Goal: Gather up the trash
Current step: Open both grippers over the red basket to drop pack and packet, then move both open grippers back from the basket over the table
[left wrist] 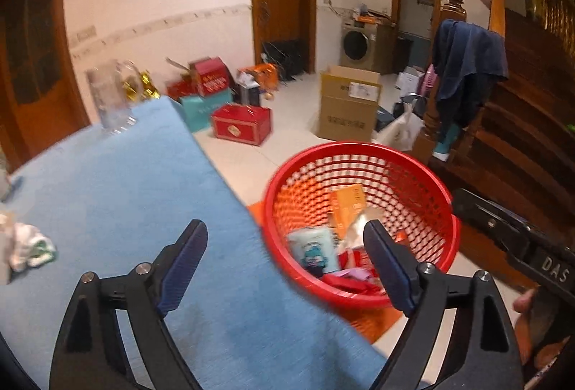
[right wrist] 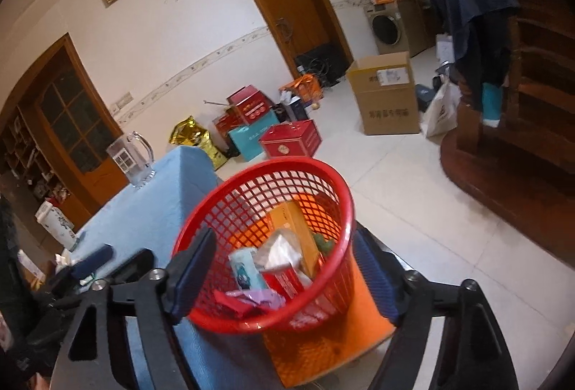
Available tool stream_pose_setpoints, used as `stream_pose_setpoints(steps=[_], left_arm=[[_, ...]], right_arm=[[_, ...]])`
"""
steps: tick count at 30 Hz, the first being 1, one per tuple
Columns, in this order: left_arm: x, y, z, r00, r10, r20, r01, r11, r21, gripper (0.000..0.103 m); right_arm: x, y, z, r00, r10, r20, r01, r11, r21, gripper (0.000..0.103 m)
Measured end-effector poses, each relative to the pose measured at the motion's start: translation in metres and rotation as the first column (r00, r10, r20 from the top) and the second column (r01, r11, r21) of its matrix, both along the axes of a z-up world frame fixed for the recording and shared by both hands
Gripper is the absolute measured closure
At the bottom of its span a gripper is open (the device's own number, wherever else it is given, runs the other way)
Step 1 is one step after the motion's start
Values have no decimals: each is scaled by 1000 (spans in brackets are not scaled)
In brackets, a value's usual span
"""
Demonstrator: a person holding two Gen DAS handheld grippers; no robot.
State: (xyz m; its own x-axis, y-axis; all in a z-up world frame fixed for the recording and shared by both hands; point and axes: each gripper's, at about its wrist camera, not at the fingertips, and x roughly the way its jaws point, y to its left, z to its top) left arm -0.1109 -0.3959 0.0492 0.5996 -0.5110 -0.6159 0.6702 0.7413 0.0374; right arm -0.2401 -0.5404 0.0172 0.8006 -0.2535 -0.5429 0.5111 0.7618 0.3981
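Red mesh basket (right wrist: 266,246) upright beside table, holding boxes, wrappers; crumpled wrapper (left wrist: 30,246) on tabletop.

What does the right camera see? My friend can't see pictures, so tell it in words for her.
A red basket half full of wrappers and small boxes sits beside a table with a blue cloth. The open, empty right gripper hangs just over the basket. A clear glass jug stands on the table's far corner.
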Motion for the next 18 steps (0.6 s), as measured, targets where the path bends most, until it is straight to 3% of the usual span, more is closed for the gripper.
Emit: stream_pose_setpoints(steps=[6, 10, 13, 18], left_arm=[[-30, 25, 9, 990, 32, 135, -36, 999, 24, 9], [-50, 43, 12, 981, 30, 194, -38, 999, 33, 7], [-61, 57, 13, 981, 20, 193, -26, 999, 27, 5], [-74, 82, 10, 981, 34, 194, -44, 998, 46, 4]], right_arm=[[-26, 21, -8, 997, -68, -43, 67, 998, -16, 16], [-39, 41, 0, 994, -88, -61, 83, 993, -81, 14], [-45, 62, 8, 994, -86, -73, 75, 987, -144, 8], [-49, 90, 9, 992, -69, -101, 48, 980, -195, 7]])
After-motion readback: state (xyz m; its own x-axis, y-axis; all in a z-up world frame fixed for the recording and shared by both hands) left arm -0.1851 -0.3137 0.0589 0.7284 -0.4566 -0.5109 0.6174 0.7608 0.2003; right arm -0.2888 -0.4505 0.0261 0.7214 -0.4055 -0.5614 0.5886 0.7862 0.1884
